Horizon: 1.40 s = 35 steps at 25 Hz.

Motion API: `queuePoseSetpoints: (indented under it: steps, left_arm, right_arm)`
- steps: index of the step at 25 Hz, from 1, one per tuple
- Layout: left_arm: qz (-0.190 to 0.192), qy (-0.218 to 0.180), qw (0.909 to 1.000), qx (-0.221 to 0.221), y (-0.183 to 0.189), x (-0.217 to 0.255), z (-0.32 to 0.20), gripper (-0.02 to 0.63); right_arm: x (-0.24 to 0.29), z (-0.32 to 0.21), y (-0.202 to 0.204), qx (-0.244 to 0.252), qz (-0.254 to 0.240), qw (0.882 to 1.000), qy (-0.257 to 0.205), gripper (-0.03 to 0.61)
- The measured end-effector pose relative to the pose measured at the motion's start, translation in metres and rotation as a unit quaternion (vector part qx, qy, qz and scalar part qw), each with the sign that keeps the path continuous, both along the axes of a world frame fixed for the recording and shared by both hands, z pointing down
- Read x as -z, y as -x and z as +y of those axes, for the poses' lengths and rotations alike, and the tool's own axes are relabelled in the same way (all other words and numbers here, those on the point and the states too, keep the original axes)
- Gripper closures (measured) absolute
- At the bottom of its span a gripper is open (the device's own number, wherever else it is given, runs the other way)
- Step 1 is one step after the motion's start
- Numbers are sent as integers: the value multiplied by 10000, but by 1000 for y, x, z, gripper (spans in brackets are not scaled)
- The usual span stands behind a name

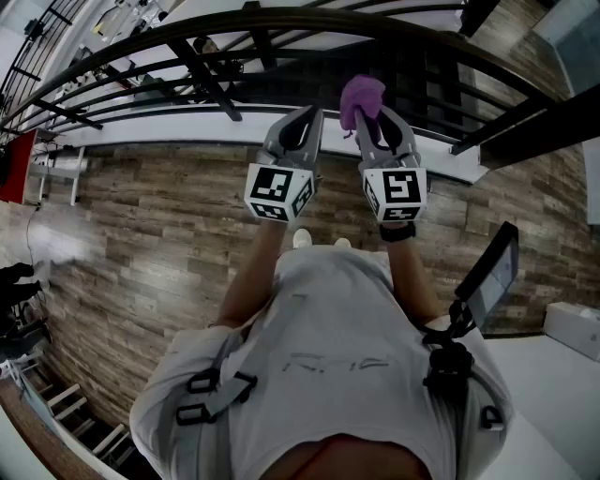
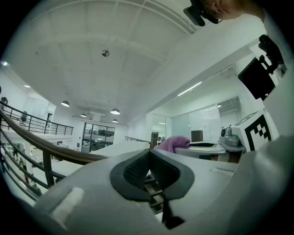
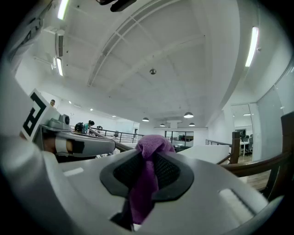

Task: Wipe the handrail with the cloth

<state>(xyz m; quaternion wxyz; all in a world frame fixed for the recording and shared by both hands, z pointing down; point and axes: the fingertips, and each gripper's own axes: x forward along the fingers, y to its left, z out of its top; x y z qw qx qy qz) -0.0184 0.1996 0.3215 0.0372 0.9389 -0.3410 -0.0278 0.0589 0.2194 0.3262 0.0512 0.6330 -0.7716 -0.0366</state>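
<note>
Closest to the head camera is the person's white shirt [image 1: 337, 347] with dark harness straps. Both forearms reach forward from it, side by side. Past the wrists sit the two marker cubes, and then the jaws, pointing away from the body toward the railing.

The left gripper [image 1: 302, 122] has its jaws pressed together with nothing between the pads, as its own view shows [image 2: 149, 155]. The right gripper [image 1: 370, 117] is clamped on the cloth [image 1: 362, 96]. In the right gripper view [image 3: 148, 160] the cloth [image 3: 149, 147] is a purple, fuzzy fabric bunched into a soft knob above the fingertips, with a tail hanging down between the pads. It looks dry and is loosely crumpled rather than folded.

Beyond the tips lies the handrail [image 1: 281, 23], a dark, smooth bar whose long axis runs left to right across the top of the head view in a shallow arch, with slimmer rails and posts beneath it. In the right gripper view it passes low on the right [image 3: 257, 163], ahead of the jaws. The cloth appears to stand clear of it, so wiping has likely not begun.

The right gripper holds the cloth and is the one to use. The next move probably calls for pushing forward until the bunch meets the bar, then sliding sideways along its length.

Farthest off, below the rail, are a white ledge [image 1: 169, 127] and wood-plank floor [image 1: 141, 225].
</note>
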Motion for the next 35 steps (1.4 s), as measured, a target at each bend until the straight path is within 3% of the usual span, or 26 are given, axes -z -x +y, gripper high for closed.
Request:
queuePoseSetpoints:
  steps: [15,22,30,35]
  left_arm:
    - [-107,-106,9998,-92,-54,1,4,614]
    - [-240,-72,9996,130,-47,-10,-15,614]
    - [-101,-95,9994,304,-50,-19,-113,614]
    - [-27,-220,9986,490,-17,-15,-212,614]
  right_arm:
    - [-1,3,-61,-259,-322,9990,-153,509]
    - [-17,-19,-60,-112,-540,9984,-98,508]
    - [-28,-106,-67,-18,-496,9987,-127,508]
    - [-25,-203,-37,168,-260,9995,-104,509]
